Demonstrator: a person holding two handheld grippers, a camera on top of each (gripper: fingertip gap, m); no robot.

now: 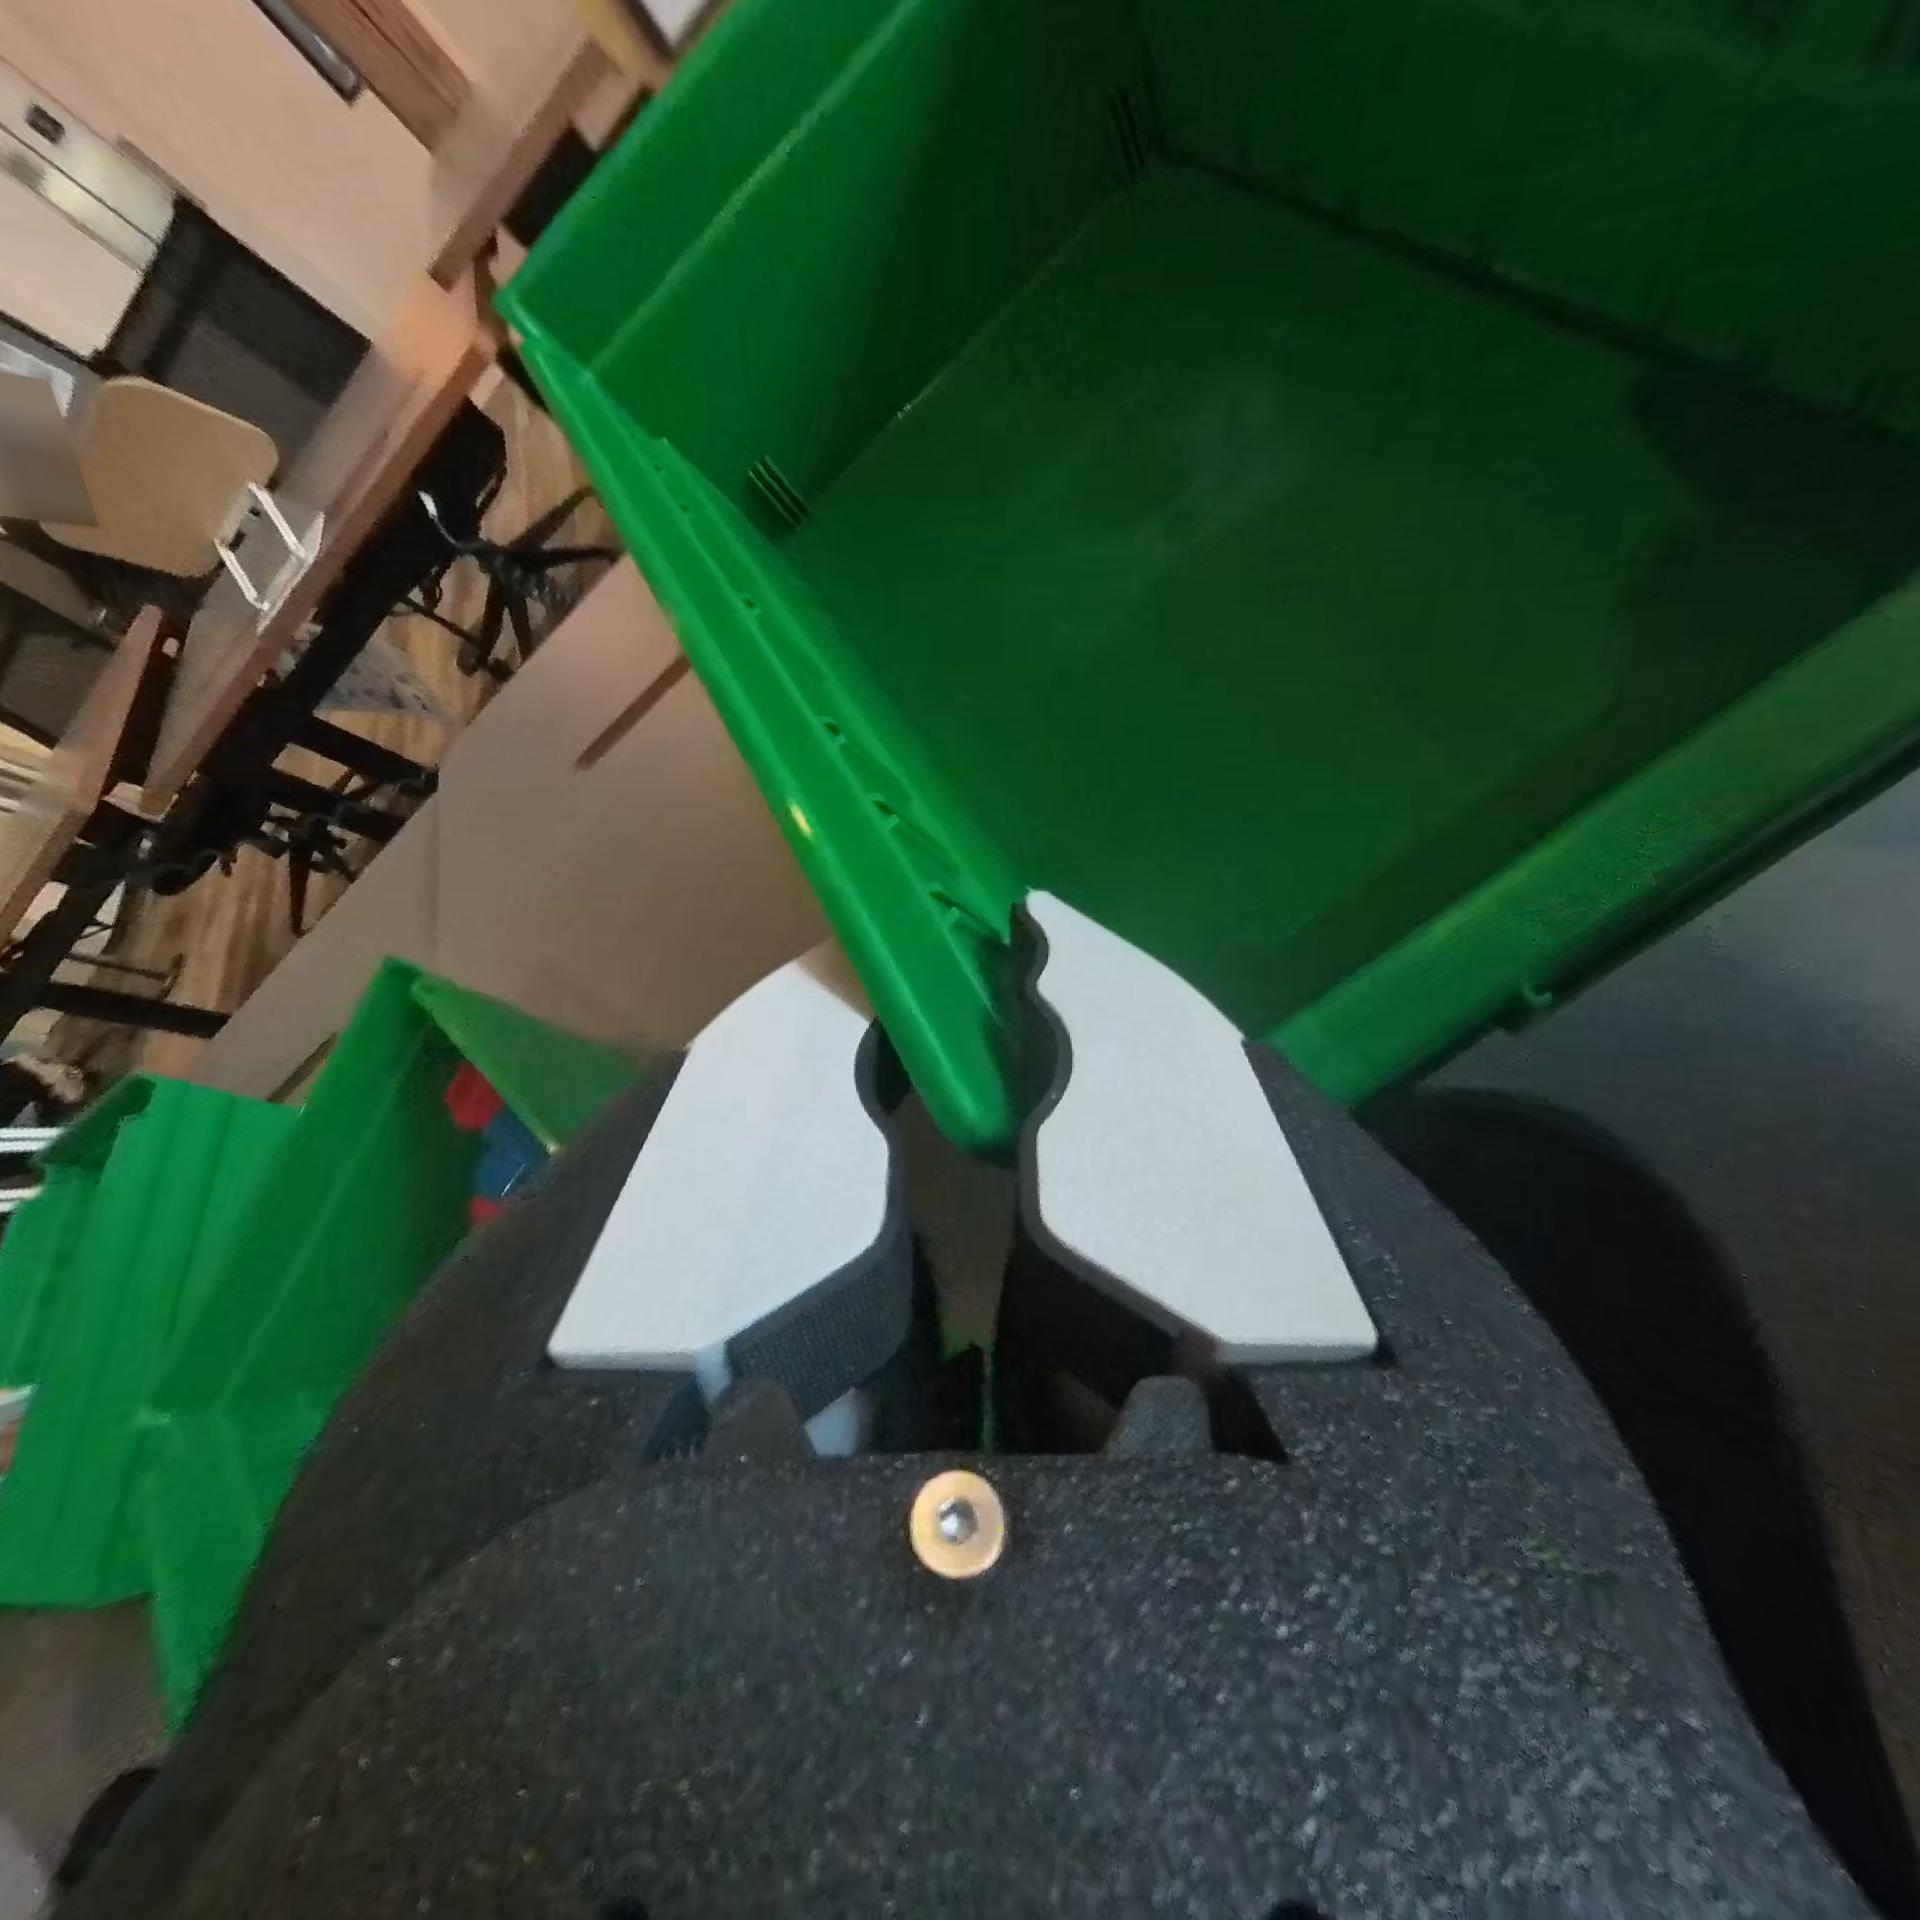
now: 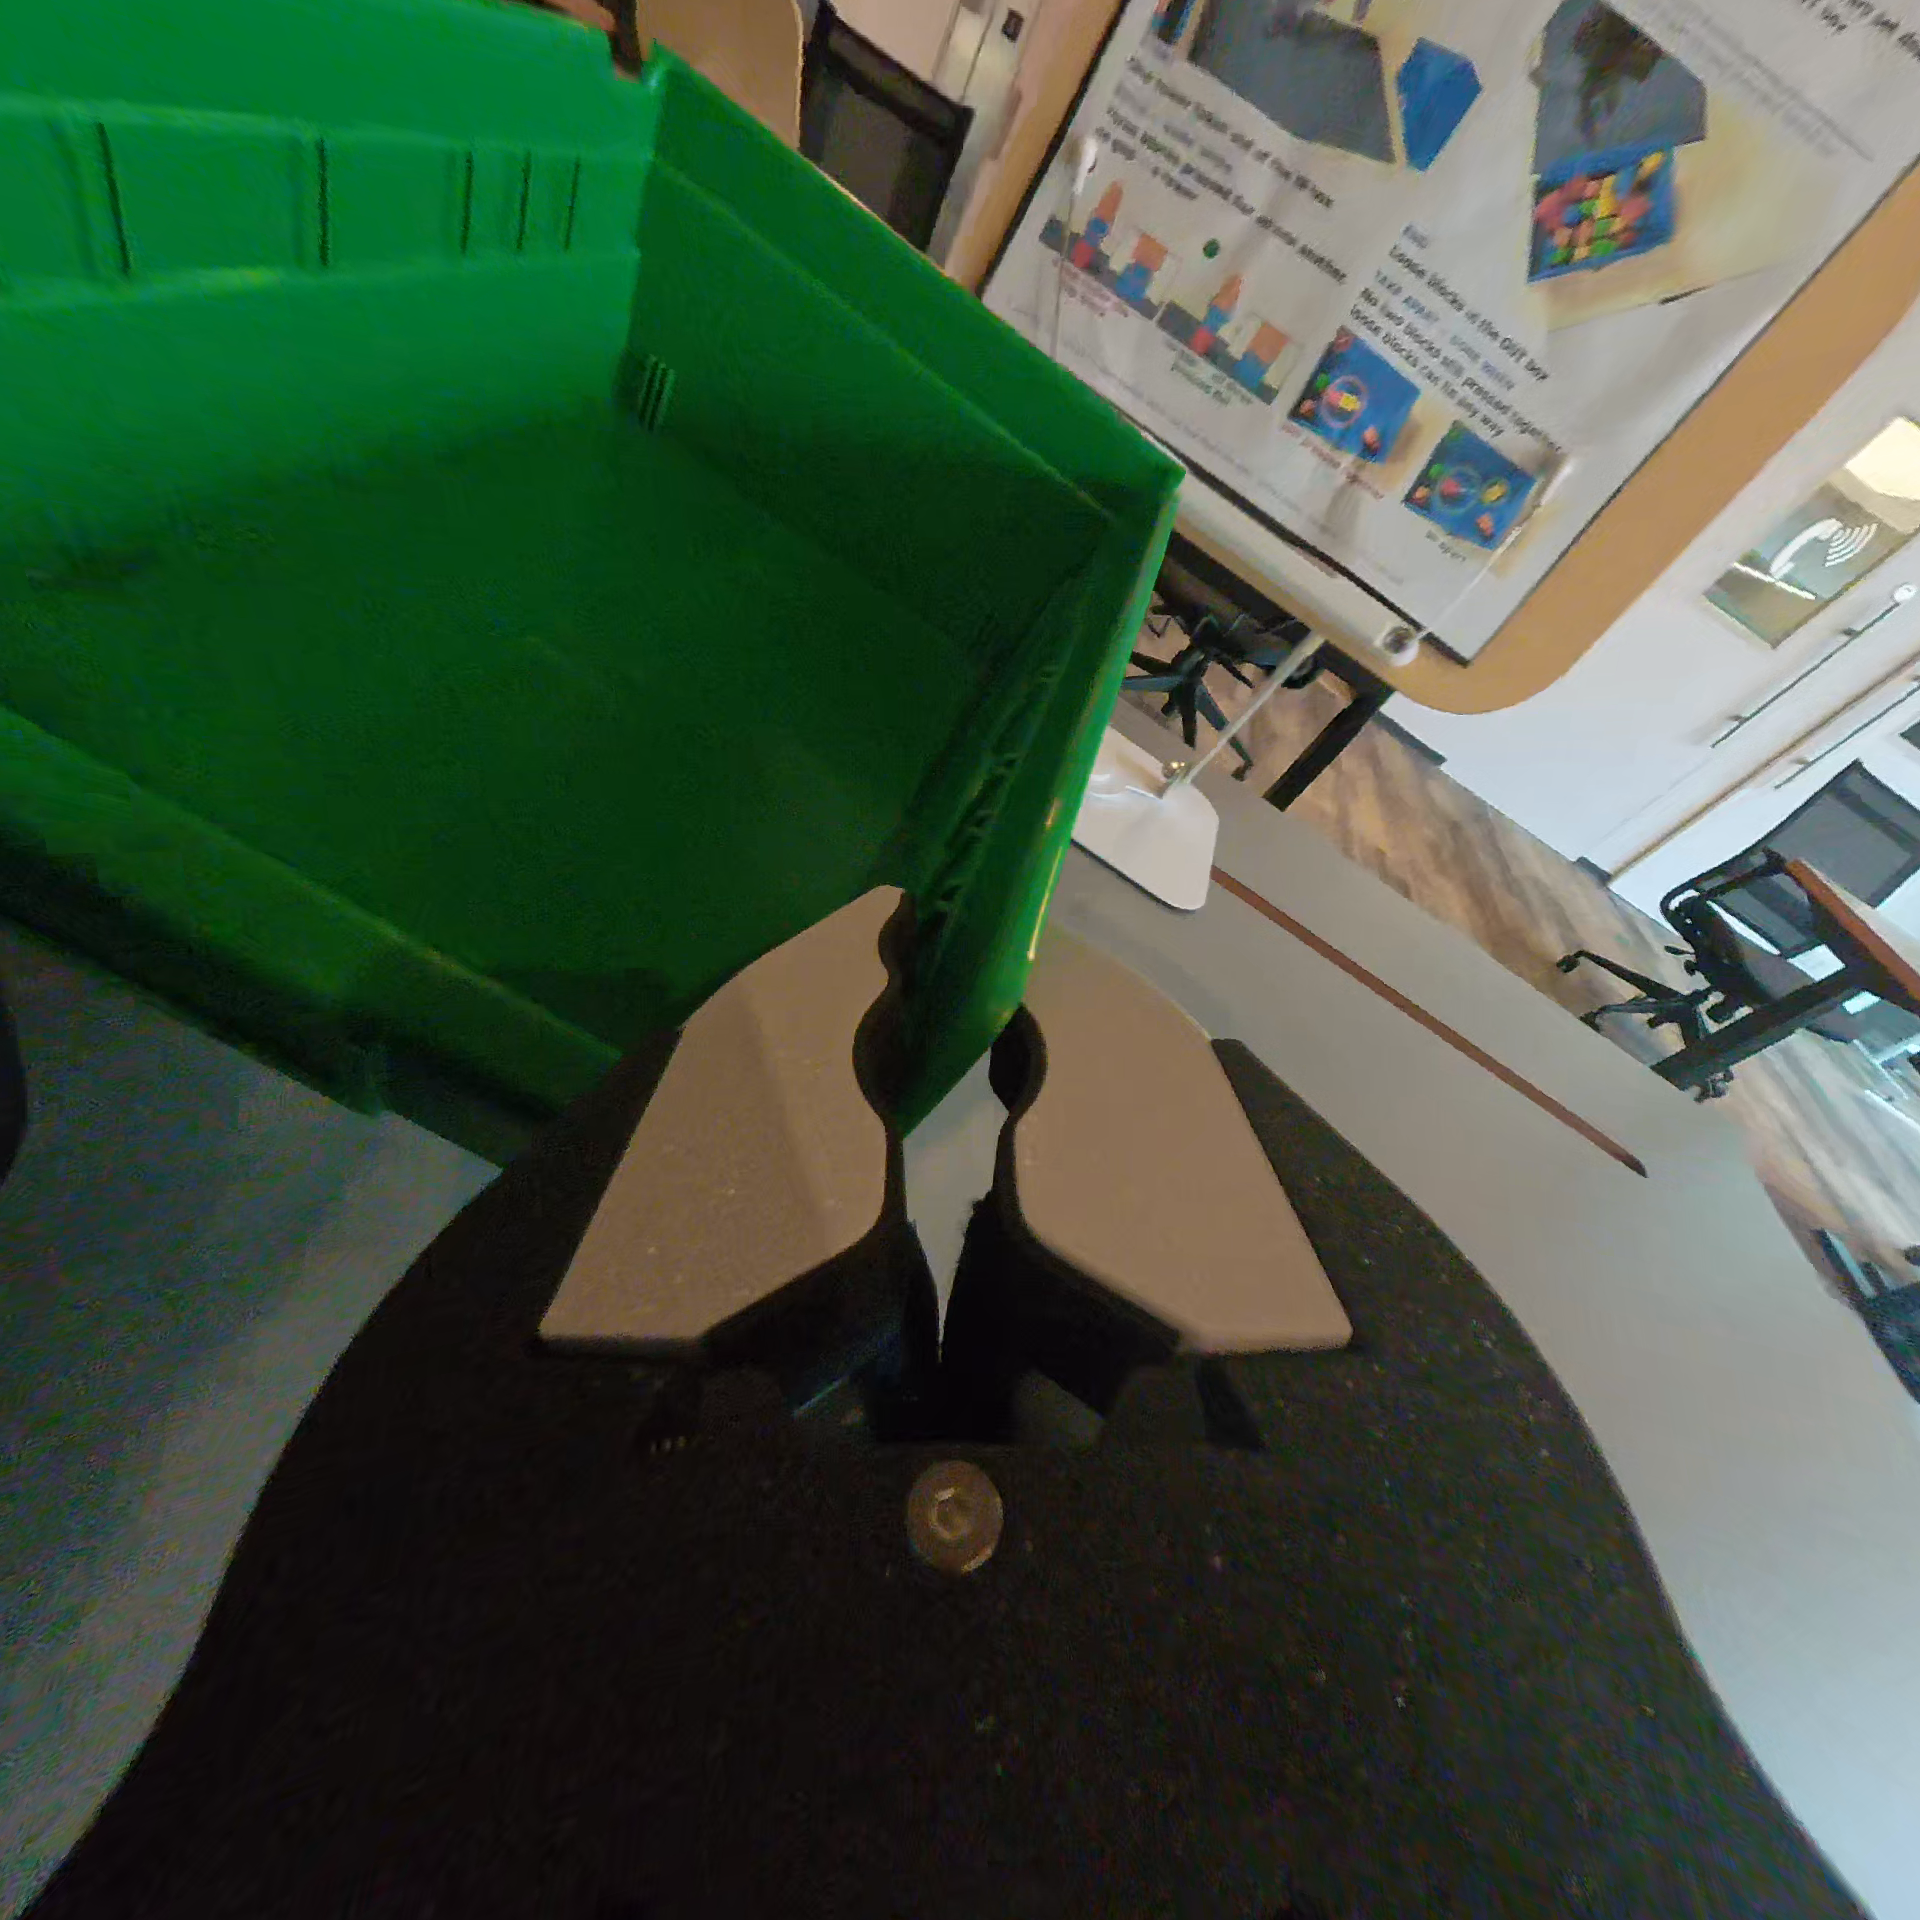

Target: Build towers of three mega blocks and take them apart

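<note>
A green plastic bin (image 1: 1247, 623) is tilted and held off the table, its inside empty. My left gripper (image 1: 961, 1049) is shut on the bin's left wall rim. My right gripper (image 2: 951, 997) is shut on the bin's right wall rim (image 2: 997, 852); the bin's empty inside (image 2: 468, 623) fills the left of the right wrist view. A second green bin (image 1: 208, 1299) stands at the lower left of the left wrist view, with red and blue mega blocks (image 1: 494, 1143) showing inside it.
A grey table top (image 2: 1403, 1195) lies under the bin, with a dark mat (image 1: 1714, 1039) on it. An instruction poster on a board (image 2: 1455, 312) stands behind the table, with a white stand base (image 2: 1153, 842). Desks and office chairs (image 2: 1745, 966) are farther off. There is about 20 centimetres between the tips of the two grippers.
</note>
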